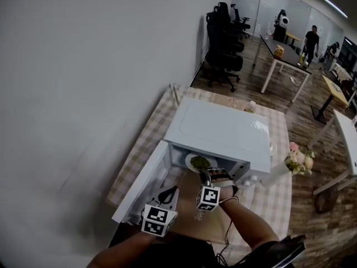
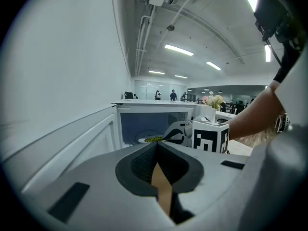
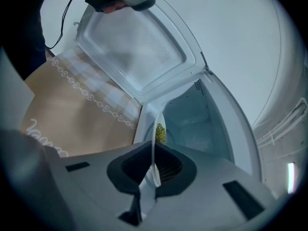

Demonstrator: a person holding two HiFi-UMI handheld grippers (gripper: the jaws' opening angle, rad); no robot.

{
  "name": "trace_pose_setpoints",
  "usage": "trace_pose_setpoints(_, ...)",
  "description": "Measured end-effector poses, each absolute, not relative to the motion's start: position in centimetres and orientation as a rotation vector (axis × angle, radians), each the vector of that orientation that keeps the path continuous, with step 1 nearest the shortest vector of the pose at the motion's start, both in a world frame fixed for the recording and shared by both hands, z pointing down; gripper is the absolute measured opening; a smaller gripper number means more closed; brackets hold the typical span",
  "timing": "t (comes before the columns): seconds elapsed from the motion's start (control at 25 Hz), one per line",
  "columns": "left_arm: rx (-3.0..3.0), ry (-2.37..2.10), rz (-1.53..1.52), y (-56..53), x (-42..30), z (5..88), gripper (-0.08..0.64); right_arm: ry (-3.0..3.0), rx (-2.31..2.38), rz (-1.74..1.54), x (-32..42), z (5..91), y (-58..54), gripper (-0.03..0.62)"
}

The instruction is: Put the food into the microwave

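Note:
A white microwave (image 1: 223, 127) stands on a checked tablecloth with its door (image 1: 142, 186) swung open to the left. A white plate (image 1: 199, 162) of green food sits in the mouth of the cavity. My right gripper (image 1: 215, 176) is shut on the plate's near rim. In the right gripper view the plate (image 3: 156, 129) runs edge-on between the jaws of the right gripper (image 3: 154, 167), with the food at its far end. My left gripper (image 1: 170, 193) hovers by the open door, shut and holding nothing. From the left gripper (image 2: 157, 150) view the plate (image 2: 153, 139) shows inside the microwave (image 2: 144, 109).
A vase of flowers (image 1: 298, 159) stands to the right of the microwave, and a small cup (image 1: 251, 106) stands behind it. A white wall runs along the left. Office chairs (image 1: 223, 43), tables and people are far back in the room.

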State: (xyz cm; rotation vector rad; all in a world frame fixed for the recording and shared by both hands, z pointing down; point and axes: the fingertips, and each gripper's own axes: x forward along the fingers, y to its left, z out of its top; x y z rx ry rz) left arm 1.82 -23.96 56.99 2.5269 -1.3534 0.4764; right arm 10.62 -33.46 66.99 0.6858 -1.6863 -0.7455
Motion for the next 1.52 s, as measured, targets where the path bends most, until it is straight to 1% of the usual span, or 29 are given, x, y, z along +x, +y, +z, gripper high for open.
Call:
trace_pose_setpoints(0.48,2.47,-1.406,0.488,-24.5,0.9,58.0,0.009,-1.628,0.676,-0.779,10.6,69.8,-36.8,0.018)
trace_pose_setpoints(1.16,2.446,-1.397,0.517,-23.1,0.7,58.3,0.009,-1.664,0.565,-0.574,10.7,73.1,-36.3,0.078)
trace_pose_setpoints(1.24,2.44,-1.404,0.519,-22.9,0.5,58.1,0.009,-1.675,0.548,-0.557,10.7,73.1,-36.1,0.139)
trace_pose_setpoints(1.28,2.437,-1.407,0.52,-22.8,0.3,58.0,0.009,-1.686,0.543,-0.554,10.5,72.9,-35.9,0.152)
trace_pose_setpoints(1.44,2.427,-1.41,0.518,-22.7,0.0,57.5,0.009,-1.742,0.541,-0.566,9.3,71.8,-35.1,0.154)
trace_pose_setpoints(1.48,2.425,-1.409,0.517,-22.7,0.0,57.5,0.009,-1.752,0.542,-0.573,9.1,71.6,-35.0,0.131)
trace_pose_setpoints(1.52,2.423,-1.408,0.517,-22.6,-0.1,57.4,0.009,-1.756,0.545,-0.578,8.9,71.6,-34.9,0.075)
